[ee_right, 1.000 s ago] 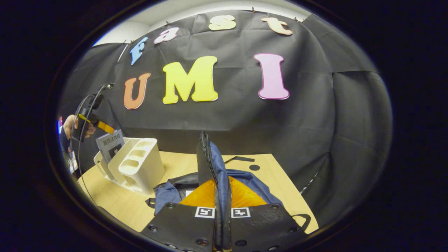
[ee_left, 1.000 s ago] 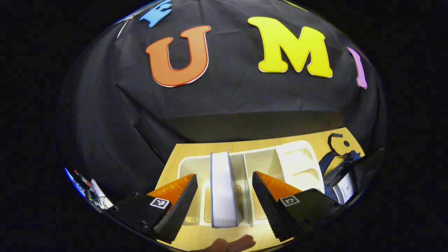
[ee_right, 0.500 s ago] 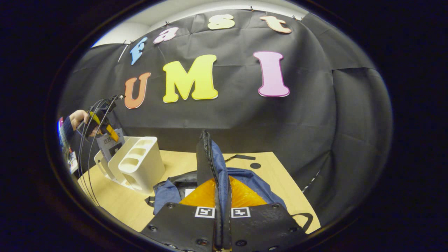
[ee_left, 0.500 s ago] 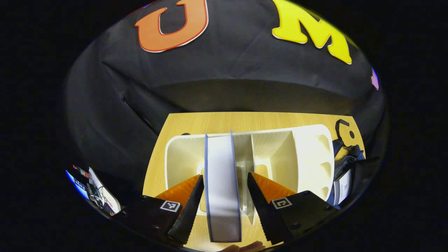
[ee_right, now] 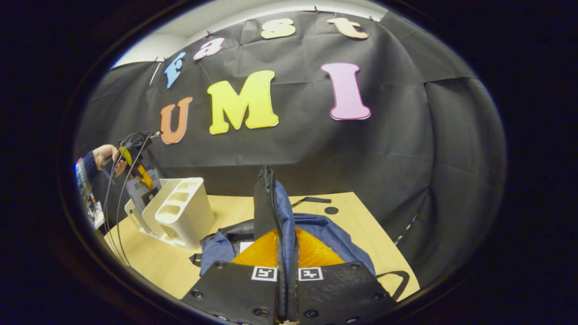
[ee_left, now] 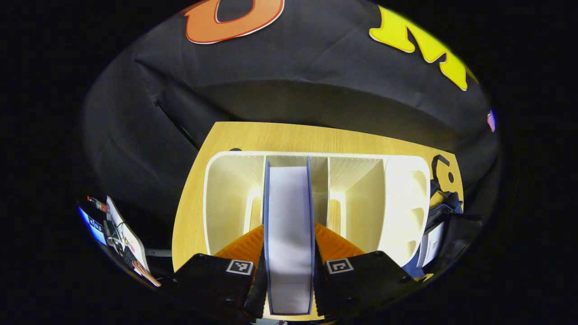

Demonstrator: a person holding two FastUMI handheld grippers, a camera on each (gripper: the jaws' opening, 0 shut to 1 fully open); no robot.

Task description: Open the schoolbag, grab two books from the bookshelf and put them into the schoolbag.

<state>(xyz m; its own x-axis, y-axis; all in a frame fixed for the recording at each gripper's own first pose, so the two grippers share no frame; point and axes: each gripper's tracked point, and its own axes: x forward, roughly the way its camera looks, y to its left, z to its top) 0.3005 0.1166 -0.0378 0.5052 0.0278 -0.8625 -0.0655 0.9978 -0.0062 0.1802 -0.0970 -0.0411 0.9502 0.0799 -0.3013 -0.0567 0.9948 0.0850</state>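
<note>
Book point(ee_left: 289, 234) upright in bookshelf point(ee_left: 402, 198) — fore-edge facing left gripper point(ee_left: 287, 289).

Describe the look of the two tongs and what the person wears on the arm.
Both tongs, left tongs and right tongs, have black bolted bodies, each bearing square black-and-white markers, orange ribbed finger backs and dark textured pads. Black cables trail from the left tongs. A dark sleeve shows at the wrist.

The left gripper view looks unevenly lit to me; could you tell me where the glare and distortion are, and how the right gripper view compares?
Left gripper view: the bookshelf glares almost white on its right side, the table edge bows with the fisheye, and the book stays sharp. Right gripper view: light is softer and even, the schoolbag flap is crisp, the far hand is small and stretched.
</note>
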